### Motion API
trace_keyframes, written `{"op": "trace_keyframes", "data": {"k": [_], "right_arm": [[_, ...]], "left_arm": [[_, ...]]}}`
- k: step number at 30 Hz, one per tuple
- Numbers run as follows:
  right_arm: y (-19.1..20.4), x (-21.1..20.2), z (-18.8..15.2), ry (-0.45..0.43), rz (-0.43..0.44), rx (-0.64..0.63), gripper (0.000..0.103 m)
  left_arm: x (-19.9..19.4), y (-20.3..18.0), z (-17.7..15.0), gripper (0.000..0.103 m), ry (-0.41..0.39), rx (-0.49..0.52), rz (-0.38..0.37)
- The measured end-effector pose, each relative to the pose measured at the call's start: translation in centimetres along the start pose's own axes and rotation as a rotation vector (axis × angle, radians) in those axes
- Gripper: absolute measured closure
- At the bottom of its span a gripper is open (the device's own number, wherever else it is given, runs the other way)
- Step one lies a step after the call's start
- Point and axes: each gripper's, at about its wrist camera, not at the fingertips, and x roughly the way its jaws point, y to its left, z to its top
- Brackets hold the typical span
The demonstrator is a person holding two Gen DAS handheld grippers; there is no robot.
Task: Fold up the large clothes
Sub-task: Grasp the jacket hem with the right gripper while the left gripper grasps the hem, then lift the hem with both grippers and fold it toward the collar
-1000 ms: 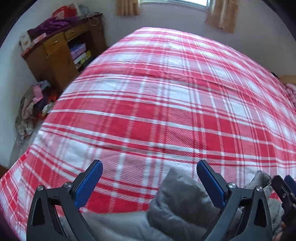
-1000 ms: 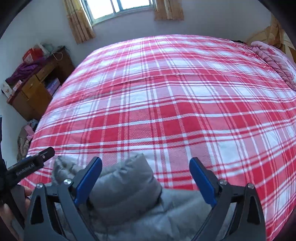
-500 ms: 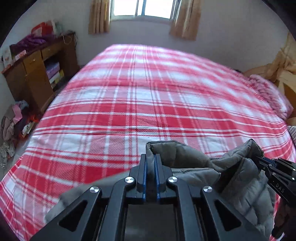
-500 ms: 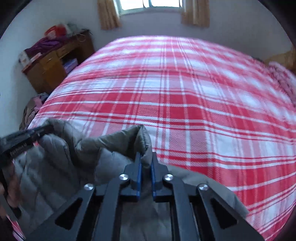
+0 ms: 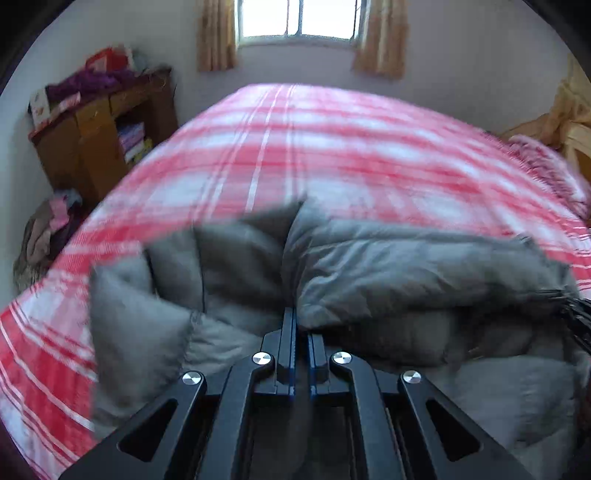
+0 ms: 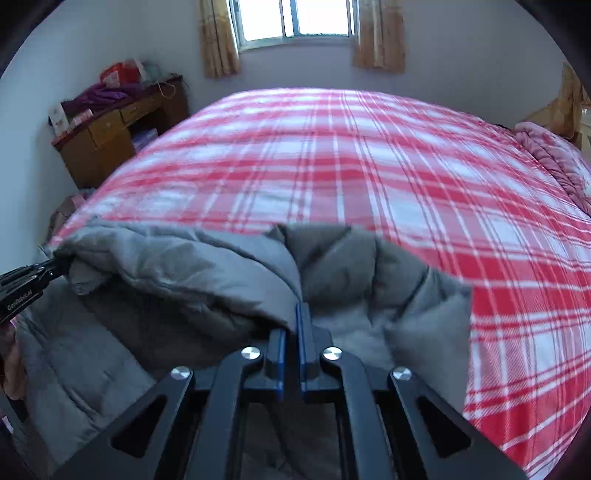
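Note:
A grey padded jacket (image 5: 388, 266) hangs bunched over the near edge of the red and white plaid bed (image 5: 332, 155). My left gripper (image 5: 300, 325) is shut on an edge of the jacket and holds it up. My right gripper (image 6: 295, 321) is shut on another edge of the same jacket (image 6: 177, 273), which stretches between the two. The left gripper also shows at the left edge of the right wrist view (image 6: 26, 280); the right gripper shows at the right edge of the left wrist view (image 5: 576, 314). The jacket's lower part is hidden behind the grippers.
A wooden desk (image 6: 110, 129) piled with clothes stands by the left wall, with a heap of clothes (image 5: 48, 229) on the floor beside it. A pink blanket (image 6: 554, 158) lies at the bed's far right. A curtained window (image 6: 295, 22) is behind the bed.
Both grippers went from open over the jacket to shut on its edges, then lifted it. The jacket now spreads wider between them and the views have tilted up.

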Motion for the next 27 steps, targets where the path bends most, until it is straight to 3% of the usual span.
{"op": "trace_keyframes", "data": {"k": [4,12,16,18,20,23,24,26,27], "right_arm": [[-0.2,1.7,-1.3,0.029,-0.026,0.008,0.097],[0.6,1.9,-2.8,-0.003,-0.101,-0.051,0.097],[0.8,1.3,-2.6,0.013,-0.122,-0.081,0.097],[0.7,0.2,-2.7,0.018,-0.094,-0.070,0.088],[0.0,-1.2,-2.7,0.027,-0.071,-0.061,0.067],[-0.9,-3.9,-2.8,0.012,-0.082,-0.054,0.058],[-1.3,-4.7,-2.7,0.002,-0.093,-0.043,0.058],[-1.7,-6.2,-1.9,-0.030,-0.120,-0.017,0.058],[-1.7,-6.9,-1.3,-0.059,-0.126,0.000,0.058]], "left_arm": [[0.9,-0.2,-0.5,0.099,0.002,0.002,0.010],[0.3,-0.4,-1.4,0.099,-0.002,0.024,0.034],[-2.2,-0.4,-1.0,0.099,-0.004,0.046,0.066],[-4.4,0.1,-0.9,0.099,-0.017,0.049,0.059],[-6.5,1.0,-0.4,0.098,-0.043,0.040,0.067],[-9.1,2.6,1.2,0.096,-0.093,-0.010,0.073],[-9.6,3.0,2.1,0.090,-0.107,-0.035,0.077],[-9.9,3.0,4.0,0.055,-0.130,-0.079,0.101],[-9.8,2.7,4.8,0.022,-0.148,-0.088,0.128]]}}
